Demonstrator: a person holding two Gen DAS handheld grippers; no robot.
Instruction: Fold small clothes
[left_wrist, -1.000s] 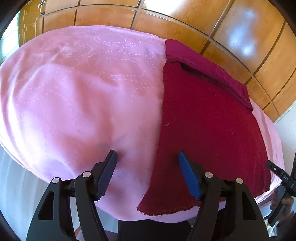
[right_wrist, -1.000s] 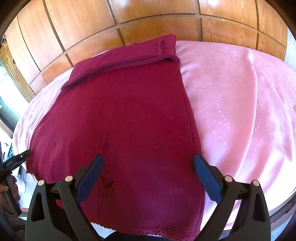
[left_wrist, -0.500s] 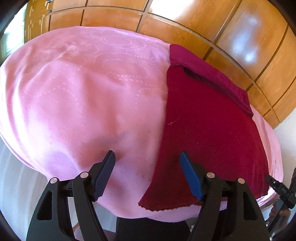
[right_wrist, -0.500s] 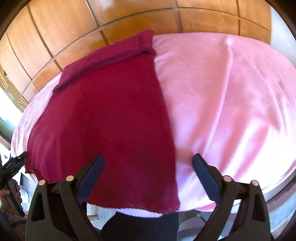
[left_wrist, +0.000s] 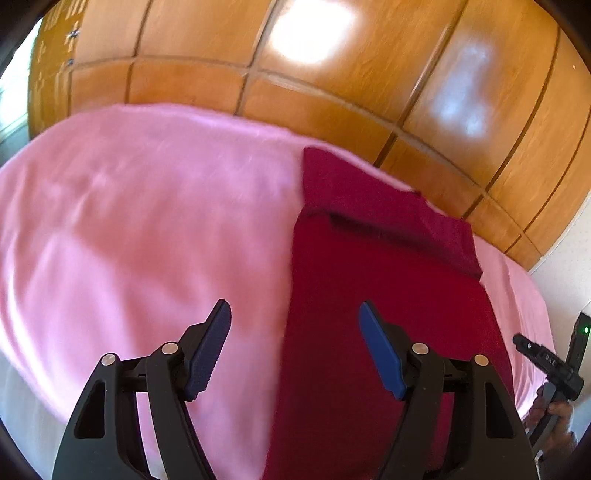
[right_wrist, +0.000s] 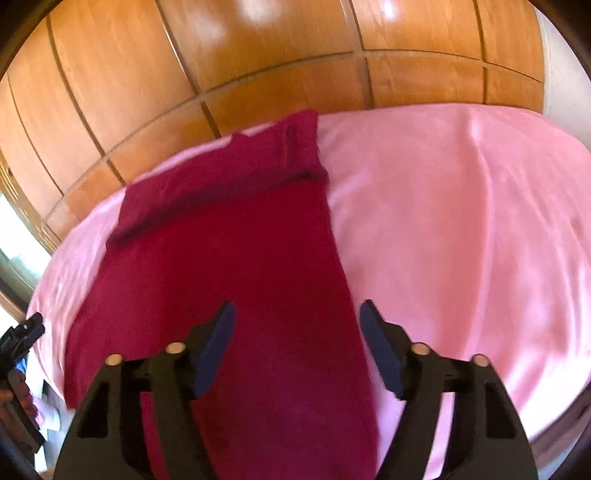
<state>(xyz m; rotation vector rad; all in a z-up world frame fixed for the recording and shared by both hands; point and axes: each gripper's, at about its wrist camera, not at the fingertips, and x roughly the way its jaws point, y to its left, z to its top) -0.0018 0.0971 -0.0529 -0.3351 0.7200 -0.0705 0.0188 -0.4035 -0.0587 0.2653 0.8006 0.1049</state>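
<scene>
**A:** Both tools are up over the bed. In the left wrist view the left gripper (left_wrist: 295, 347) sits at the bottom centre of the frame, jaws spread wide, nothing between them.

**B:** What's under it?

**A:** The gap straddles an edge. The left blue pad (left_wrist: 208, 350) is over the pink bedspread (left_wrist: 147, 240), the other pad over the maroon garment (left_wrist: 388, 280). Whether either one touches fabric, I can't tell.

**B:** And the garment itself?

**A:** Lying flat on the bedspread, filling the right half of that frame, running from the bottom edge up toward the wooden panelled wall (left_wrist: 332, 74). At its far end, upper centre right, a band of the cloth is folded over on top of the rest. The picture's smeared, so no detail of the weave.

**B:** Right hand?

**A:** In the right wrist view the right gripper (right_wrist: 297, 347) is at bottom centre too, jaws likewise wide apart and holding nothing. Here the maroon garment (right_wrist: 240, 266) takes the left and centre of the frame, with its long edge running down between the two pads and pink bedspread (right_wrist: 461, 240) to the right of it.

**B:** Can each camera see the other tool?

**A:** Just about. The right gripper's black body pokes in at the lower right edge of the left wrist view, and at the far left edge of the right wrist view there's the left one, with a bit of hand on it.
</scene>
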